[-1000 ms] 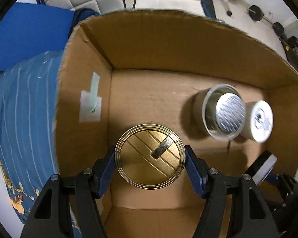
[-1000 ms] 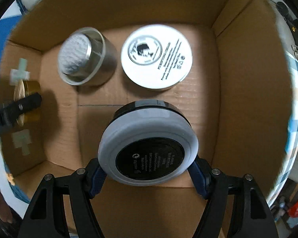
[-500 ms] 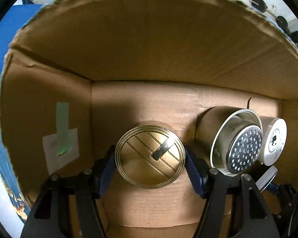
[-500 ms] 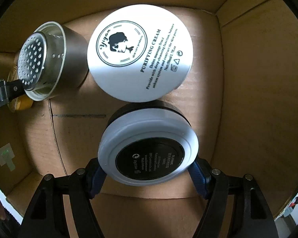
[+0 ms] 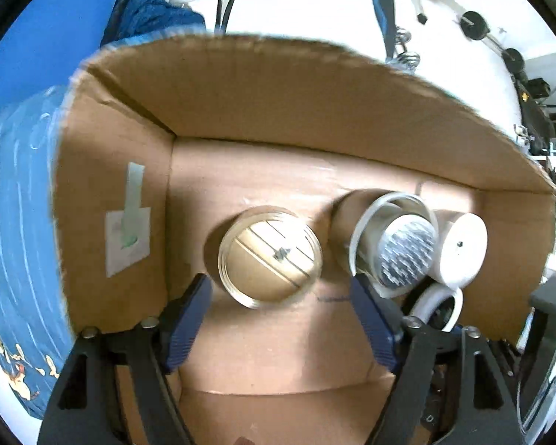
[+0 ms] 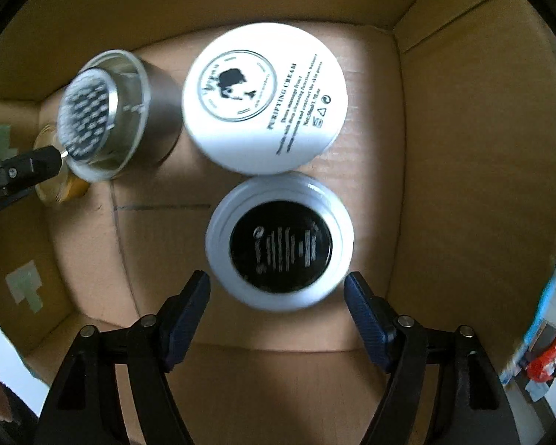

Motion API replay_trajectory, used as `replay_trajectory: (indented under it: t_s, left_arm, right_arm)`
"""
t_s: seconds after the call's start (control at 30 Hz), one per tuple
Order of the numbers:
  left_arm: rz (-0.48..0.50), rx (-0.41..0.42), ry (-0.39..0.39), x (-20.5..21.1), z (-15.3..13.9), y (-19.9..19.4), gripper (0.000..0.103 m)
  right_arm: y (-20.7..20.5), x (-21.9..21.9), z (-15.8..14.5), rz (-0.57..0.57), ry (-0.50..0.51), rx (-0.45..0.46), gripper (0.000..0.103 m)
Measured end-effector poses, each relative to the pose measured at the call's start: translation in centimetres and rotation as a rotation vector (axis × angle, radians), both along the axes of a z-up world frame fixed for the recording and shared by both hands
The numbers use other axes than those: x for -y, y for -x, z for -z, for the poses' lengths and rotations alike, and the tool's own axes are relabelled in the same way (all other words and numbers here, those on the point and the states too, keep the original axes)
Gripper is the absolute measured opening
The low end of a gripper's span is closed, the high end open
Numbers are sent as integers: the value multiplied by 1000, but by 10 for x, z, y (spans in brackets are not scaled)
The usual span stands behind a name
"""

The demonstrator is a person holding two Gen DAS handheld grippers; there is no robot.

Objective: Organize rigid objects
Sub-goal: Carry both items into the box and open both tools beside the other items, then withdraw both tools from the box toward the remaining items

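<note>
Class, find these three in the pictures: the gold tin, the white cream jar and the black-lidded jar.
gold tin [image 5: 270, 255], left wrist view, centre of lid.
white cream jar [image 6: 265, 98], right wrist view, printed top.
black-lidded jar [image 6: 281, 245], right wrist view, black disc.

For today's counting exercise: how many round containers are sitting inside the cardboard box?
4: gold tin at left, steel strainer cup beside it, white cream jar at back right, black-topped jar in front. None seems hidden.

I see bare floor in the cardboard box [image 6: 463, 170] on my near side, left of the black-faced jar [image 6: 280, 244]. The far side is crowded: gold tin [image 5: 270, 256], metal canister [image 6: 118, 111], white cream jar [image 6: 265, 98] (jars nearly touching). Box walls hem every side.
</note>
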State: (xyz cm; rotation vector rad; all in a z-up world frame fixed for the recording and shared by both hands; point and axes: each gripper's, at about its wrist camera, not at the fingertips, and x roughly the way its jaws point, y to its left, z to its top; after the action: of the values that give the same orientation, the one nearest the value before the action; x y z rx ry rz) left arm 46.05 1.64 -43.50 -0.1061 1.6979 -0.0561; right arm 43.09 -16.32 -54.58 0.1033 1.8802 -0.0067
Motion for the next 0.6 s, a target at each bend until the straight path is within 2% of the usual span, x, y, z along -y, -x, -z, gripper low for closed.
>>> replay_trajectory:
  t_s: [0.07,0.17,0.23,0.33,0.4,0.6]
  left_arm:
    - [1,38,14,2,-17,10,89]
    - [13,95,6,4,-40,23,98]
    - [15,121,15,3,-55,36,102]
    - [10,158,35,-2,-69,63,102]
    - [16,186,27,-5,-84,61,102]
    - [65,341,-21,3,-126,97,102]
  right_arm:
    - [4,-2,-9,-5,-7,14,89]
    - [12,-6,-26,-7,-14,43,100]
    - [17,-8,-38,-4,-11,73,103]
    - [30,-13,-60,-7,2,132,103]
    - [41,-17,-75,-4,5,171,103]
    - [69,-18,-125,6,9,294,103]
